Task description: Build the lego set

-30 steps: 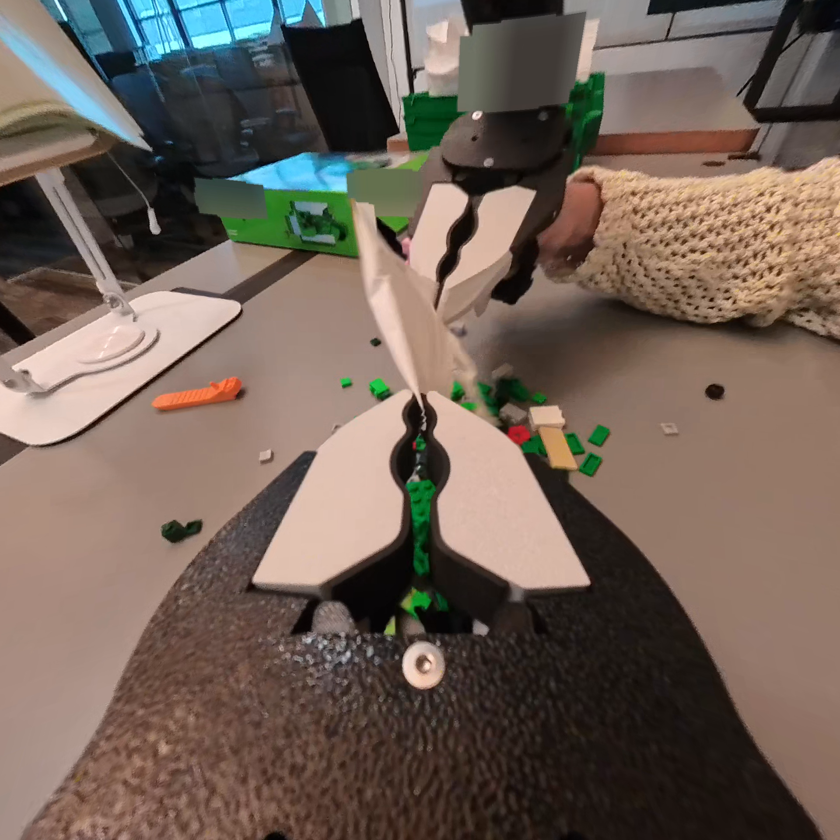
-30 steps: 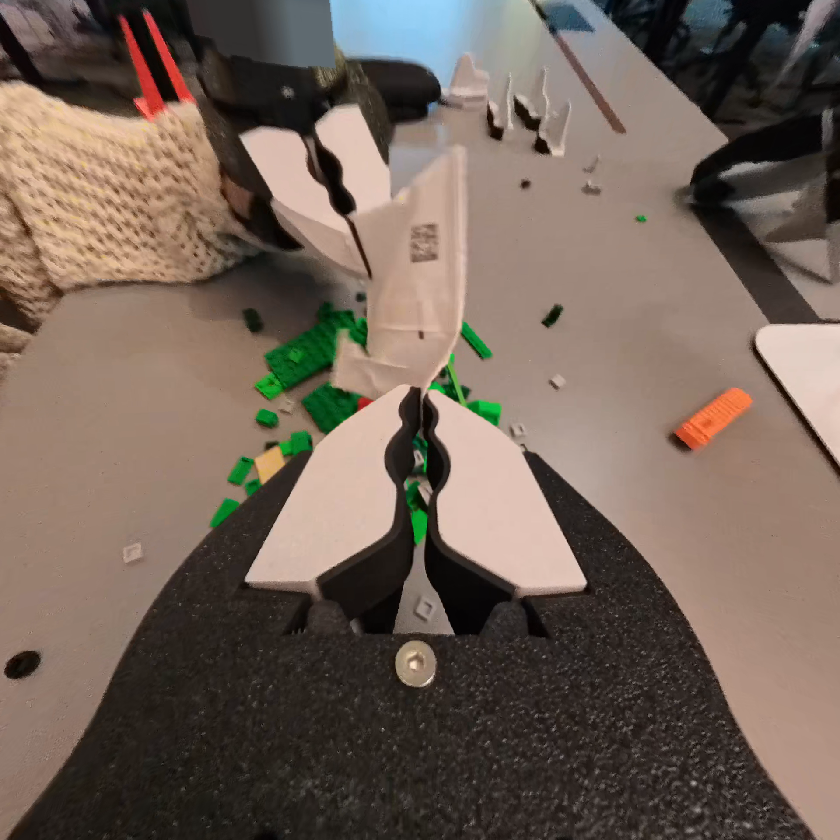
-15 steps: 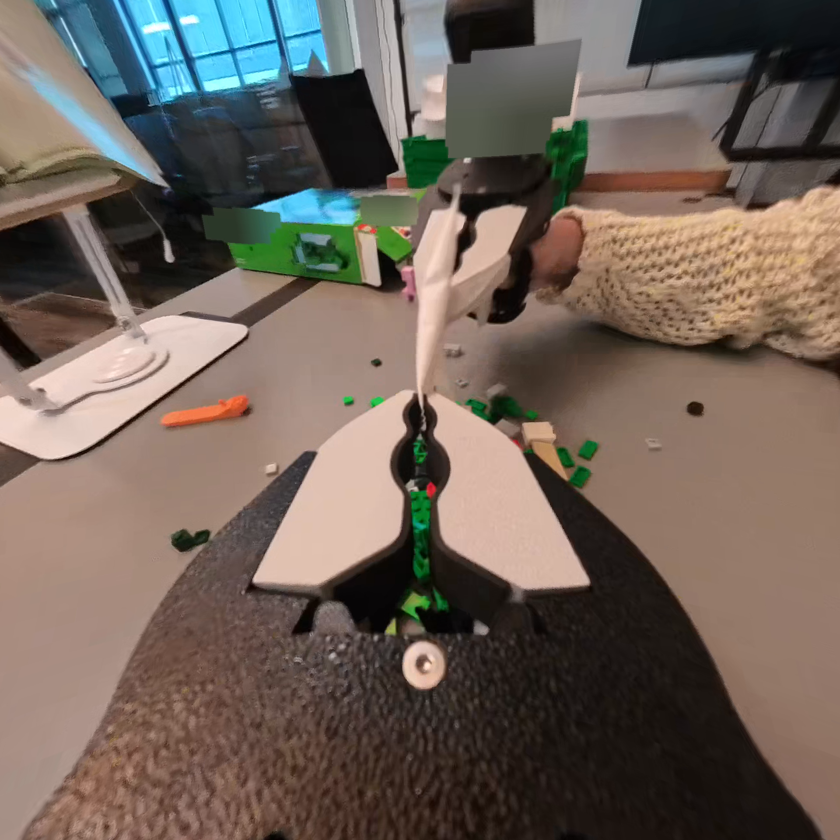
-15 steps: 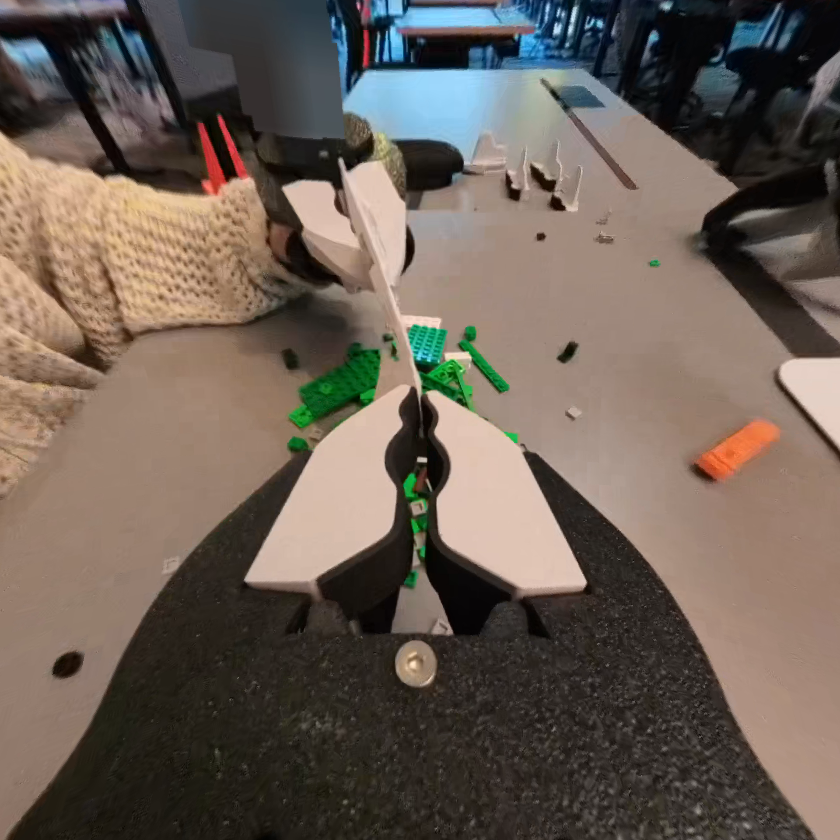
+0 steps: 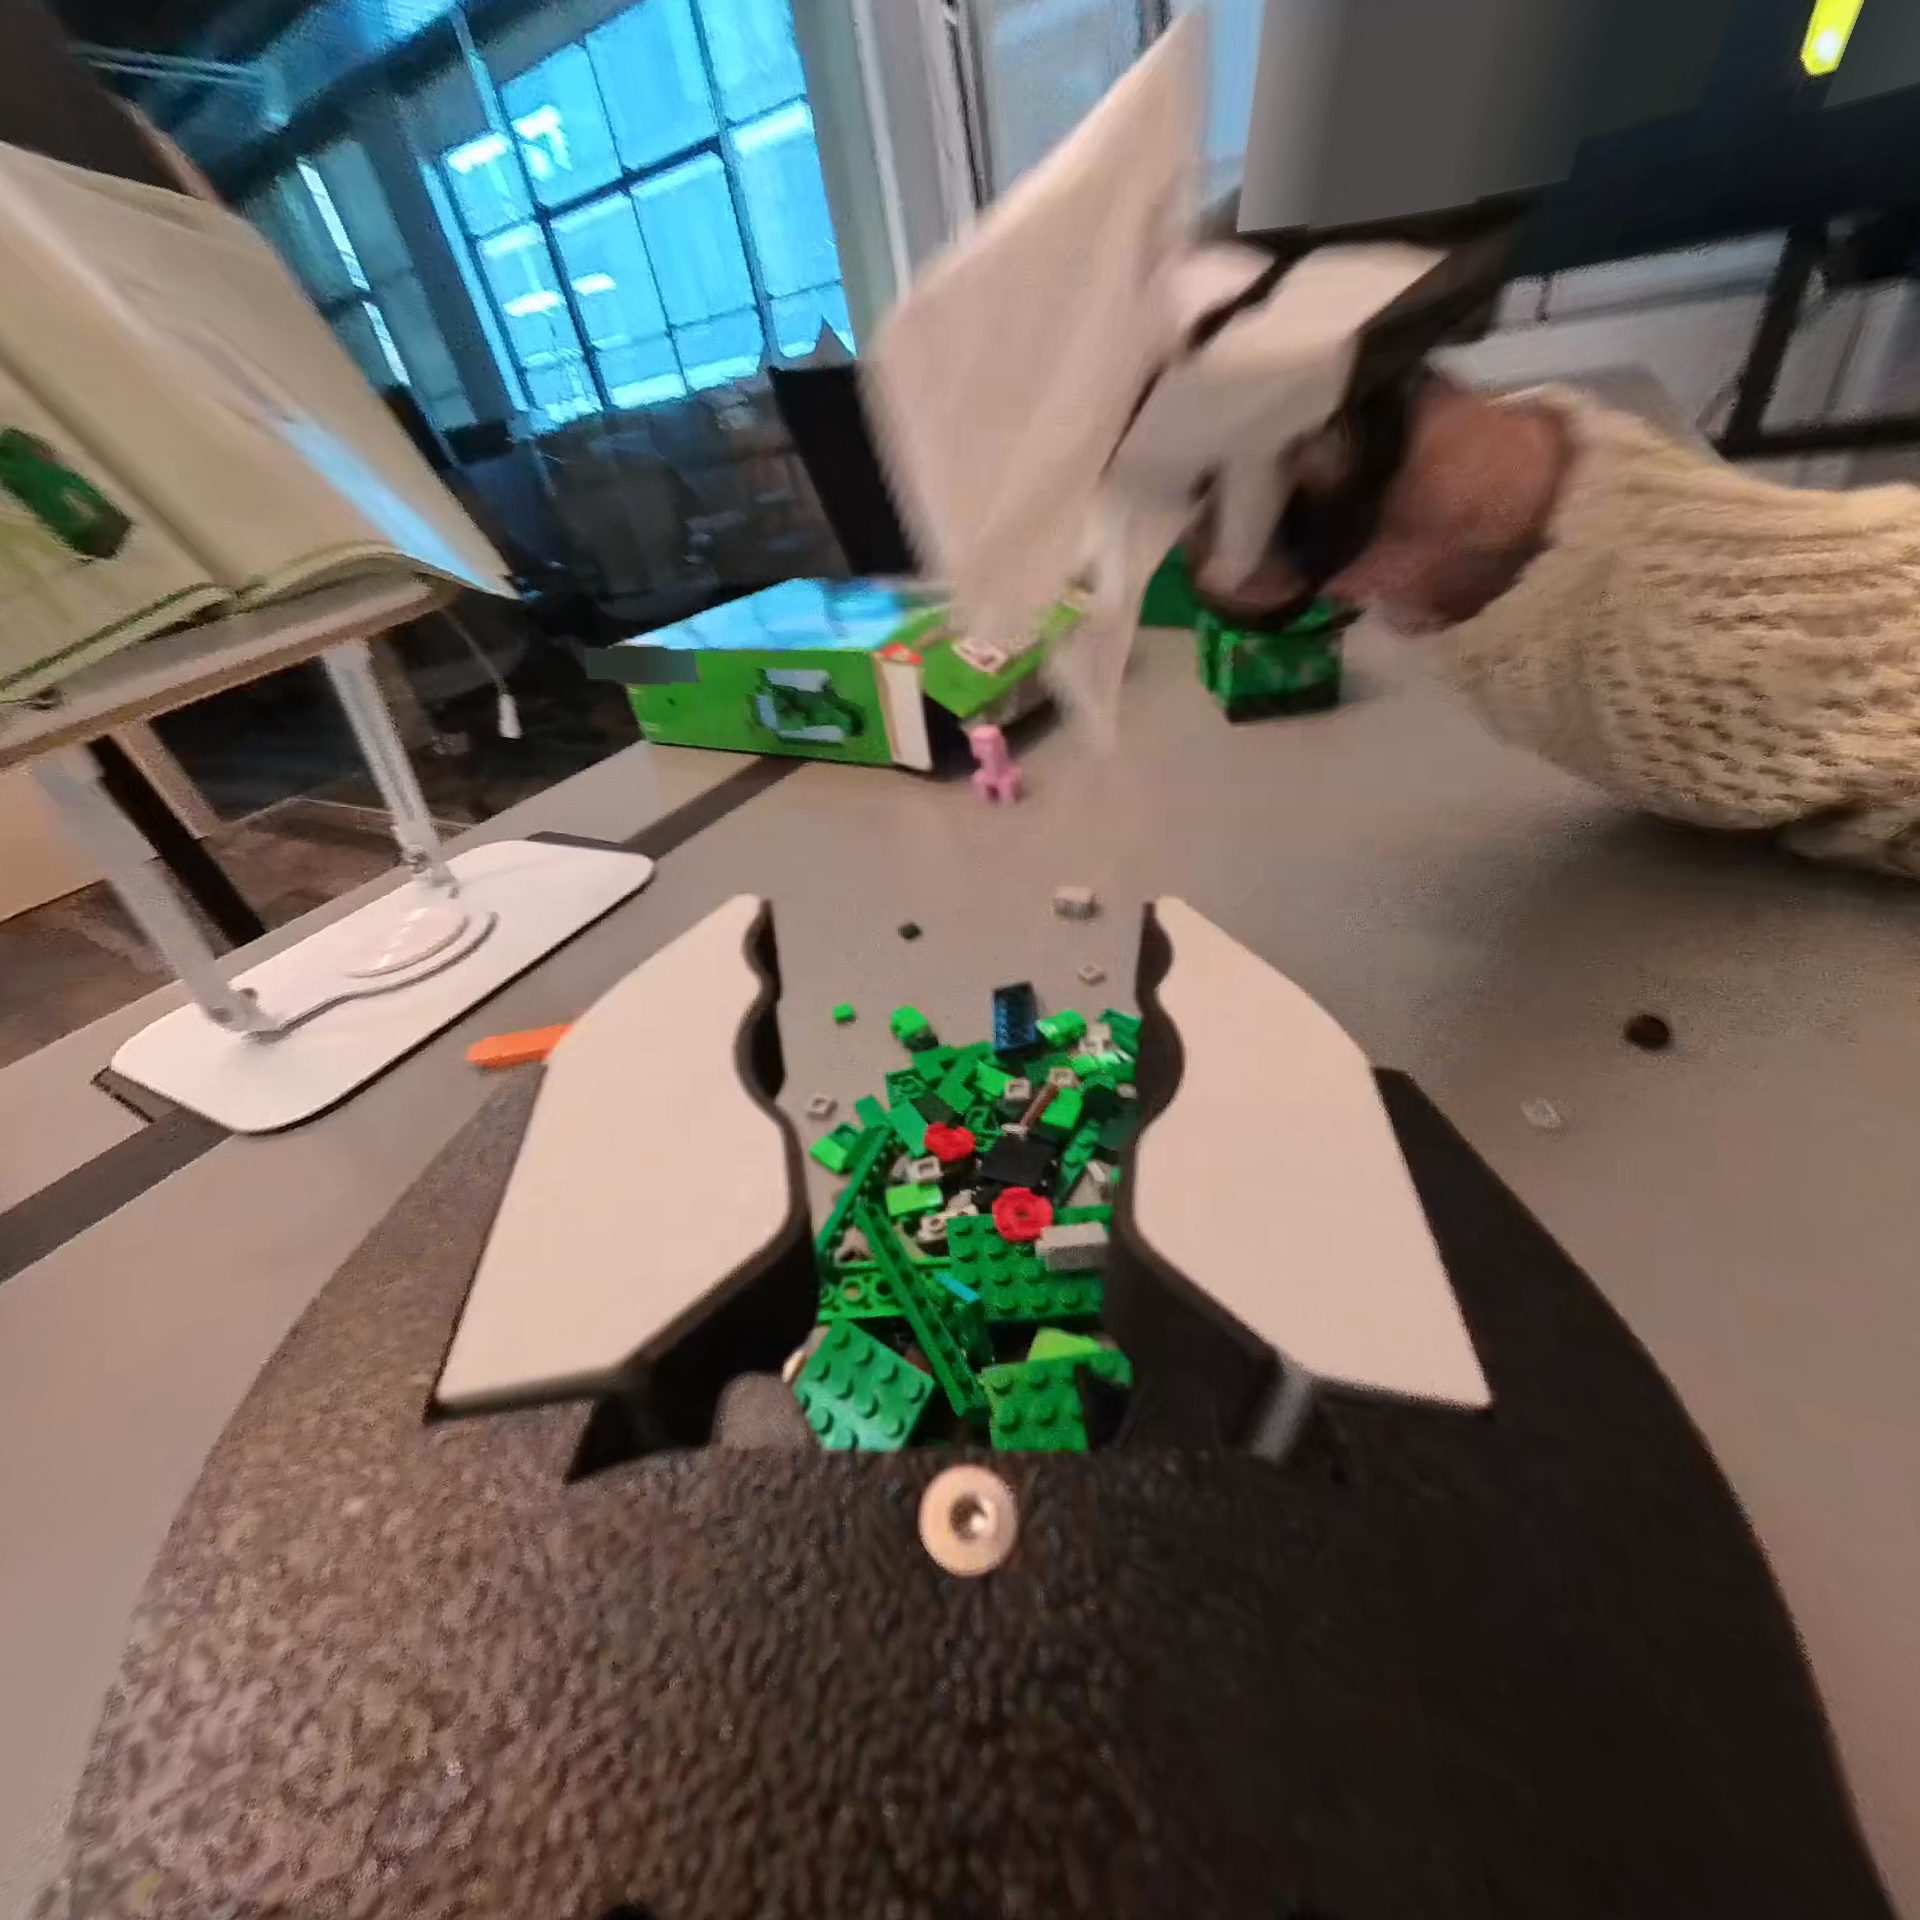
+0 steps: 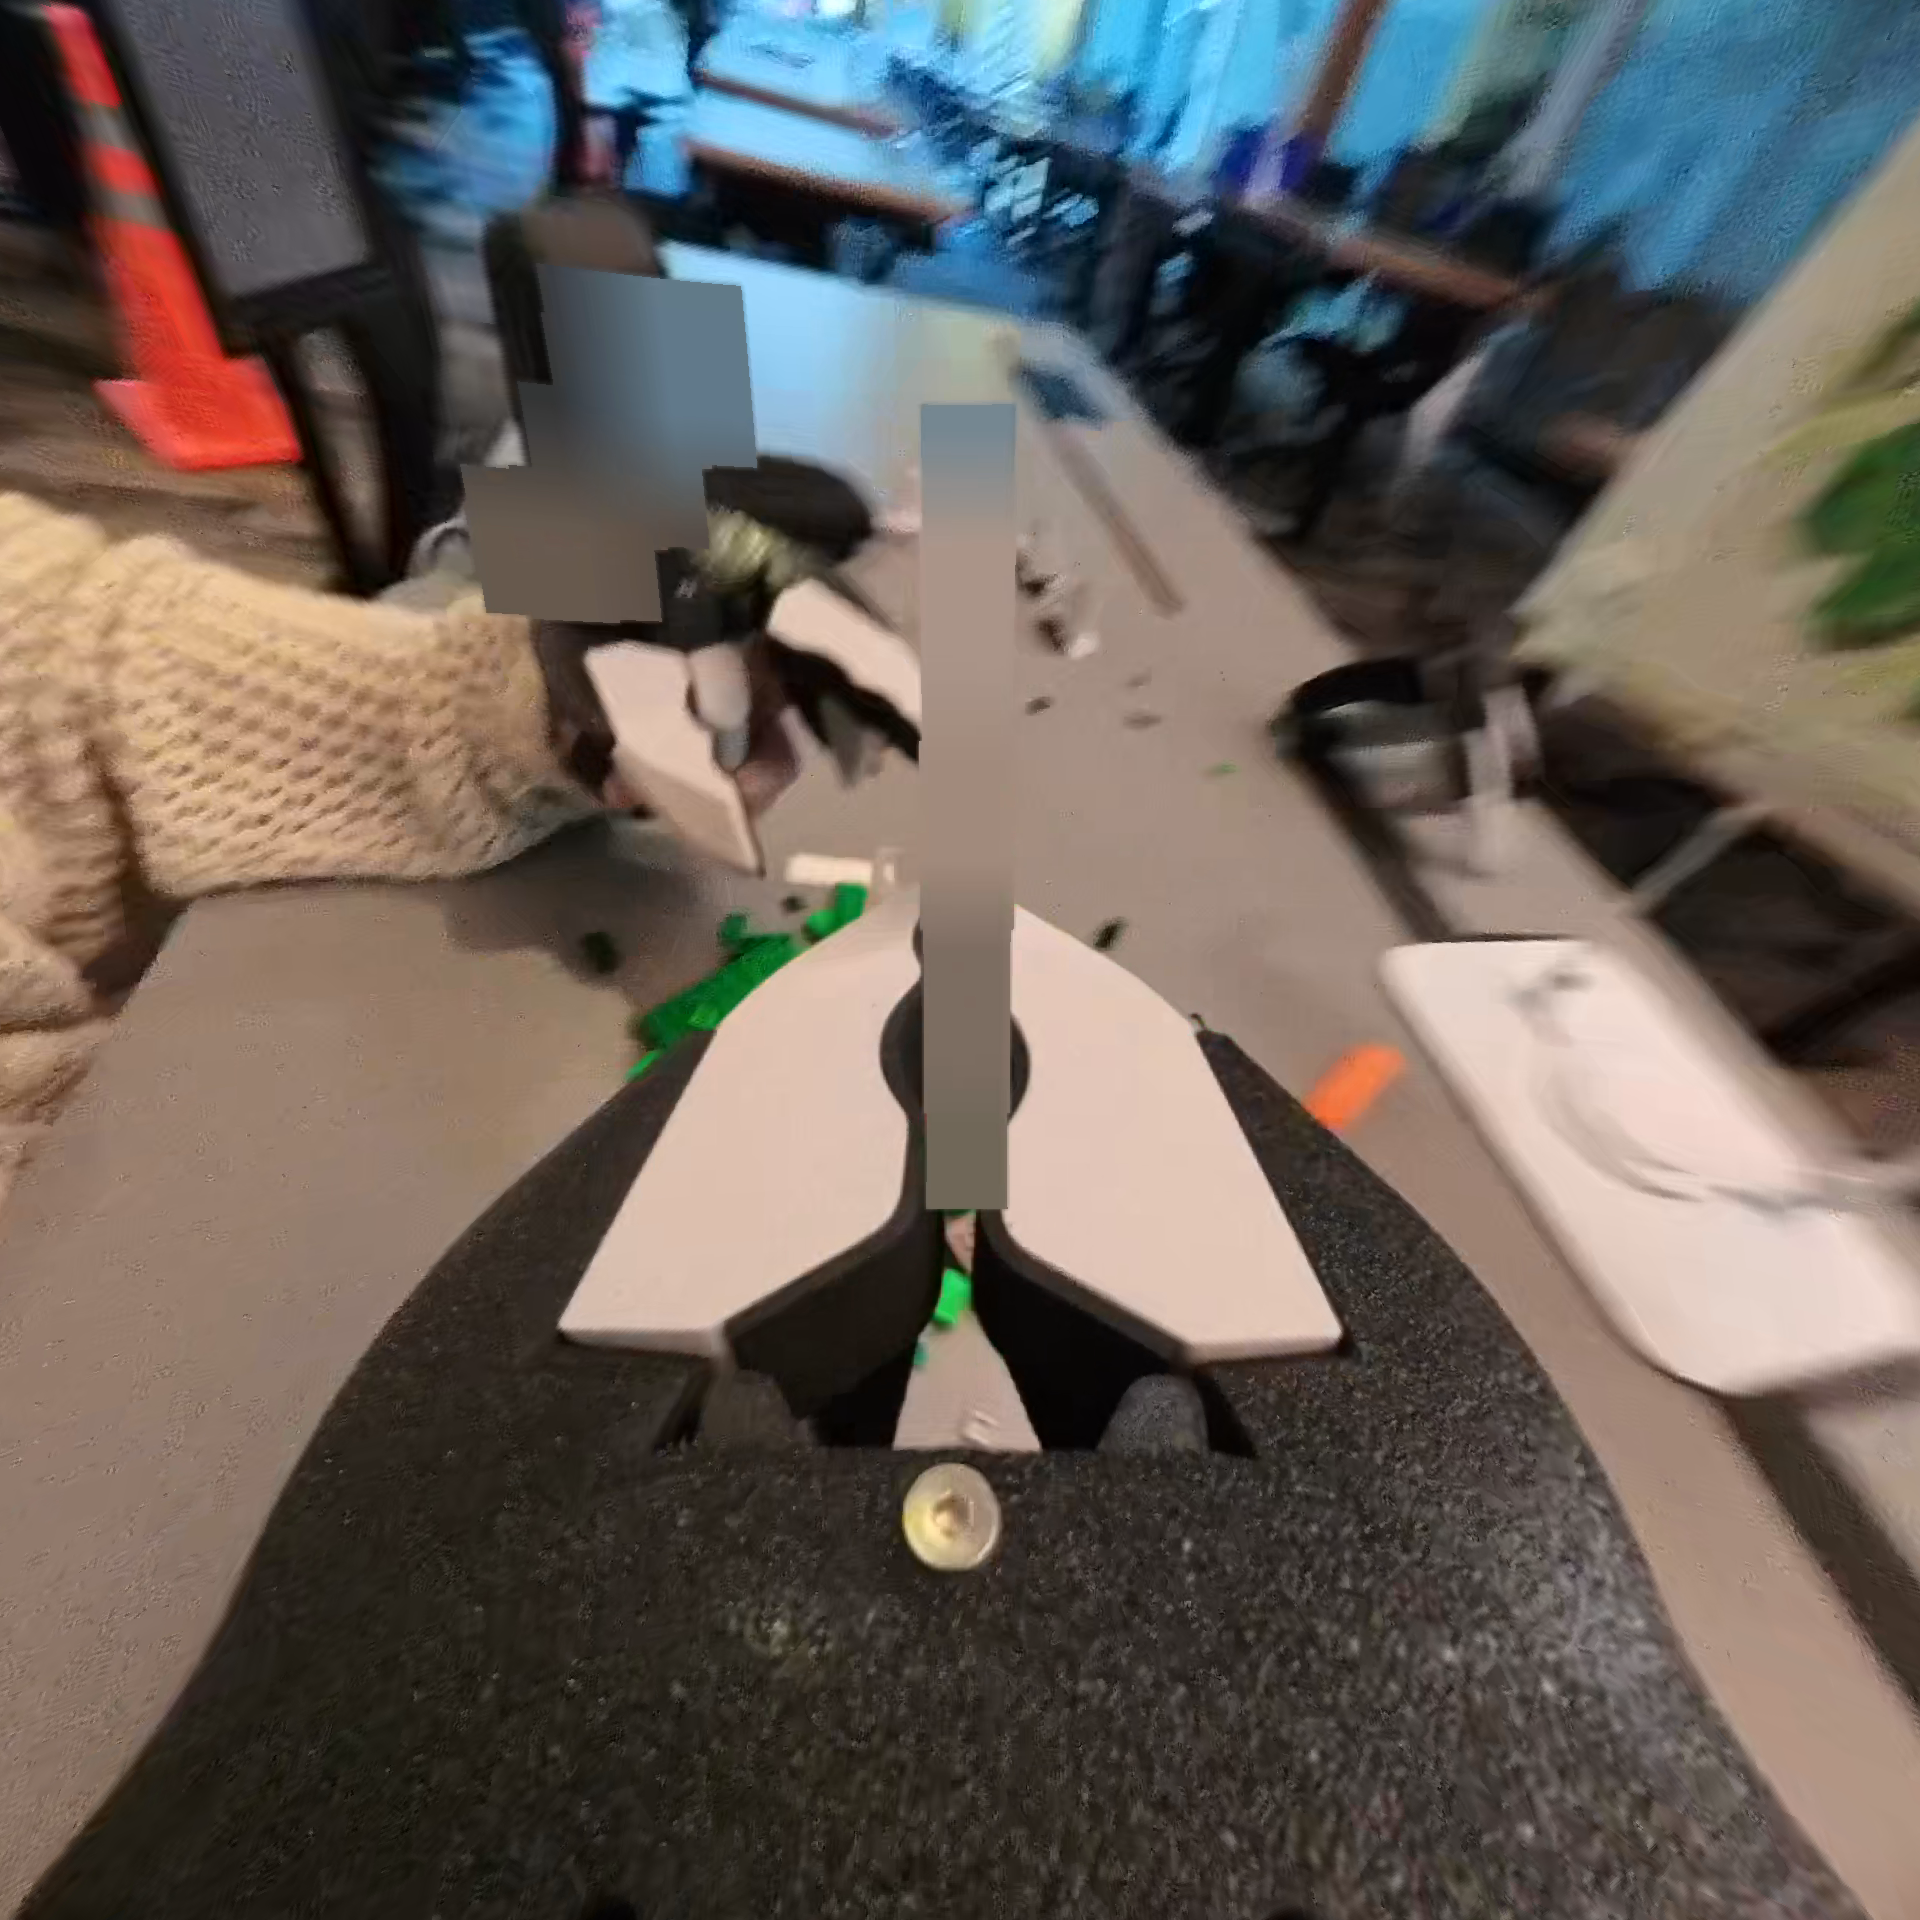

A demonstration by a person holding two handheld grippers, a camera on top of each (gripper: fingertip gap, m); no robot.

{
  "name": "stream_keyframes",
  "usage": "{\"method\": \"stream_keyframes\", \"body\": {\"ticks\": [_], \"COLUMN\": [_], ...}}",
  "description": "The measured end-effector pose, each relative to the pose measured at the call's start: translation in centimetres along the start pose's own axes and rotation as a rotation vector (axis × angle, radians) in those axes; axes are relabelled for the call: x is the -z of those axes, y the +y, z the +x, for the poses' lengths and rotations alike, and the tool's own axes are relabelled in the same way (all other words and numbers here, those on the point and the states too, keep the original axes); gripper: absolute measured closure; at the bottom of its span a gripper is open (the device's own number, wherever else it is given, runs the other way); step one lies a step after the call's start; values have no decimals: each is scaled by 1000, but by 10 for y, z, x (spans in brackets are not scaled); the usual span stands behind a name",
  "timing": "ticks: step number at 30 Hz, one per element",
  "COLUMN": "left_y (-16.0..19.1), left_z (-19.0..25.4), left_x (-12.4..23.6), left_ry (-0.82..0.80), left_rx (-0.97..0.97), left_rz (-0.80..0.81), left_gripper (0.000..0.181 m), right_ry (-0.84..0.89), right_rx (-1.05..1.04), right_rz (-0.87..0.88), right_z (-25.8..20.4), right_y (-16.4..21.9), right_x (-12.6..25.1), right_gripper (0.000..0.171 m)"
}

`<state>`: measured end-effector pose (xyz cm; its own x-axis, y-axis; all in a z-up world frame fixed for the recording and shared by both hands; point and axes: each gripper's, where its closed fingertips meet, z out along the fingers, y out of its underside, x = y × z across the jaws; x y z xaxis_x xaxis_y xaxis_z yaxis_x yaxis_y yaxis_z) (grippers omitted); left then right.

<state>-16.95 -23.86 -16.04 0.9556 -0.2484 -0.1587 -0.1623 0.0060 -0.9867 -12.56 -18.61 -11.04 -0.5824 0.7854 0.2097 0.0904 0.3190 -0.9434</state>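
My left gripper point(image 5: 956, 925) is open and empty, low over a pile of loose bricks point(image 5: 977, 1195), mostly green with a few red, grey and black ones, on the grey table point(image 5: 1351, 852). My right gripper point(image 5: 1247, 343) is raised at the upper right of the left wrist view, shut on a white paper bag point(image 5: 1029, 395) that hangs from it, blurred. In the right wrist view my right gripper point(image 6: 961, 925) has its fingers together; a grey patch covers what is between the tips. The left gripper point(image 6: 790, 727) shows there farther off, with its fingers apart above the green bricks point(image 6: 727, 987).
A green set box point(image 5: 790, 675), a pink figure point(image 5: 992, 764) and a built green block point(image 5: 1268, 655) stand at the back. An orange separator tool point(image 5: 514, 1044) lies left. A white stand base point(image 5: 384, 966) carries an open booklet point(image 5: 156, 416). A knitted sleeve point(image 5: 1714, 644) reaches in from the right. Left tips to right tips: about 9 centimetres.
My left gripper has opened and let go of the paper bag. My right gripper has kept the bag and lifted it up and away. The bricks now lie in a pile under my left gripper.
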Motion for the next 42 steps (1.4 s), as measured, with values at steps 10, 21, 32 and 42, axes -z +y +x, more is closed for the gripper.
{"method": "stream_keyframes", "body": {"ticks": [10,21,32,42], "left_y": [-9,-13,4,12], "left_z": [-46,-71,-113,-155], "left_x": [18,41,71,109], "left_ry": [-349,-528,-669,-847], "left_rx": [-49,-95,34,-172], "left_rz": [126,152,148,157], "left_gripper": [102,107,101,116], "right_ry": [1709,1546,1931,1113], "right_rx": [38,-670,94,-251], "right_rz": [30,-689,-430,276], "right_z": [134,198,143,-15], "right_y": [-1,217,16,25], "right_x": [486,543,542,197], "right_gripper": [171,151,131,135]}}
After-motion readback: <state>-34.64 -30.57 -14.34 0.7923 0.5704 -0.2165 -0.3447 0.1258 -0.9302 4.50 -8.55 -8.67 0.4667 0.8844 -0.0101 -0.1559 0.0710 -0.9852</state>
